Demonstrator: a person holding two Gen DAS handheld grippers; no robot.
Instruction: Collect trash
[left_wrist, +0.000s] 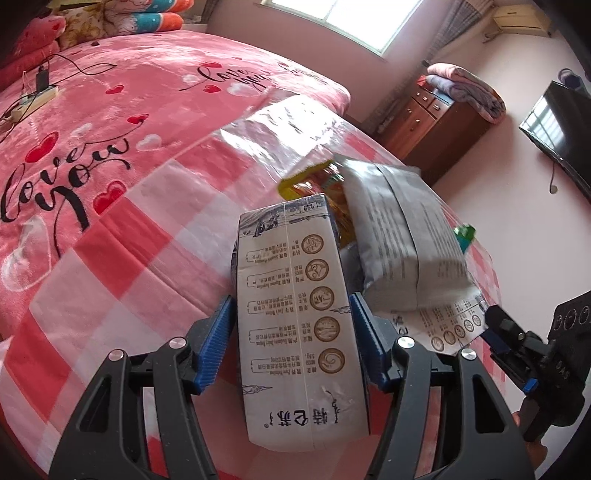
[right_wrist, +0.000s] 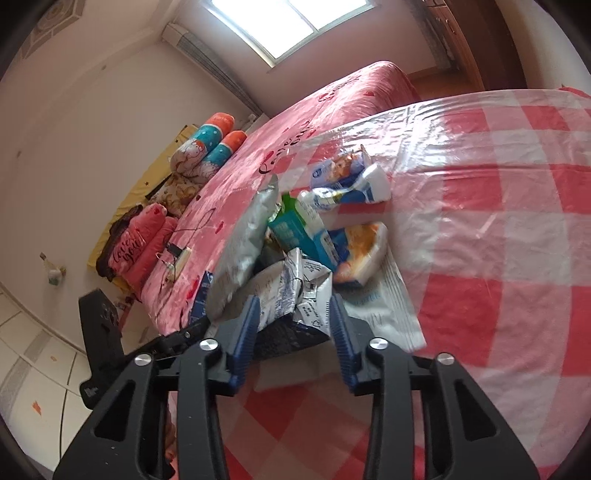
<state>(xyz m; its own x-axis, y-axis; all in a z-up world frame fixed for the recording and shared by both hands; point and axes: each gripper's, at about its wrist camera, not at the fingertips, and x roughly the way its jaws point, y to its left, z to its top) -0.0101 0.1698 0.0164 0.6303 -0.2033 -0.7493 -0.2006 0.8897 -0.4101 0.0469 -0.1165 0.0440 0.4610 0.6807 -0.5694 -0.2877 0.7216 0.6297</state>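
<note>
Milk carton: I hold it lengthwise between the left tongs; both blue pads press its sides, jaws about half closed.
Crushed carton: the right tongs are closed on it as far as they go, pads against its crumpled sides.
Trash pile: silver bag just ahead and right of my left tongs; blue wrappers farther ahead of my right.
Surface: checked plastic sheet on the pink bed.
Doing it well: I judge both grips should stay firm and lift straight, clear of the silver bag.
Pose: both tongs point forward and down, close side by side.
</note>
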